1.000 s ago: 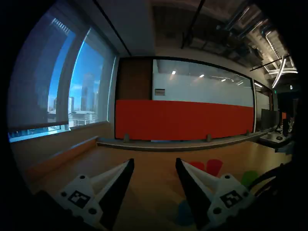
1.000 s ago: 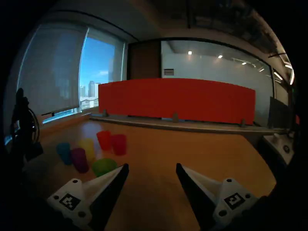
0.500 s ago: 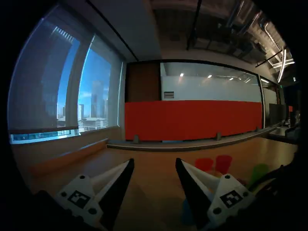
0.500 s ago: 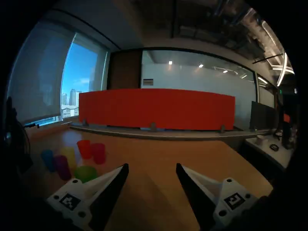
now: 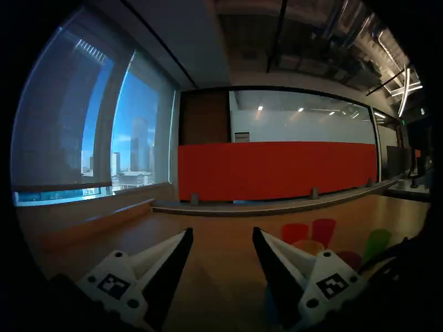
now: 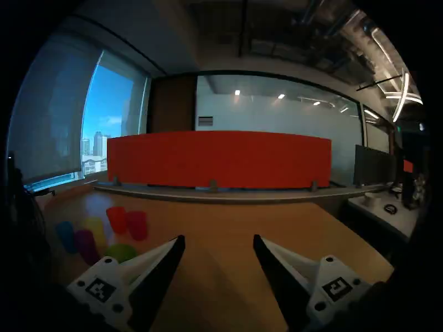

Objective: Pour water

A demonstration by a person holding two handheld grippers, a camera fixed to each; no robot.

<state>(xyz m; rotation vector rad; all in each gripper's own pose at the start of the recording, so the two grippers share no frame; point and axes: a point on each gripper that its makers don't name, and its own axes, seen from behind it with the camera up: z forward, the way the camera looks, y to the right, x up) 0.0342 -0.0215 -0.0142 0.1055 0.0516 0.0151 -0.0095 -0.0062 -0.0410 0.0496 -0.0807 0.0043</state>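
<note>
Several coloured plastic cups stand in a cluster on the wooden table. In the right gripper view an orange-red cup (image 6: 117,219), a red cup (image 6: 138,224), a yellow cup (image 6: 95,231), a purple cup (image 6: 86,245), a blue cup (image 6: 66,236) and a green cup (image 6: 121,253) lie left of my right gripper (image 6: 218,241), which is open and holds nothing. In the left gripper view the orange-red cup (image 5: 294,233), red cup (image 5: 323,231) and green cup (image 5: 377,243) sit right of my left gripper (image 5: 220,233), also open and holding nothing.
A long red partition (image 6: 219,159) runs along the table's far edge, with a glass wall behind it. Large windows (image 5: 83,144) fill the left side. A desk with small items (image 6: 387,207) stands at the right. Bare wooden tabletop (image 6: 232,221) stretches ahead.
Both grippers have tilted upward and turned slightly, so the cups sit lower and farther to the side in each view. Neither gripper's fingers have moved.
</note>
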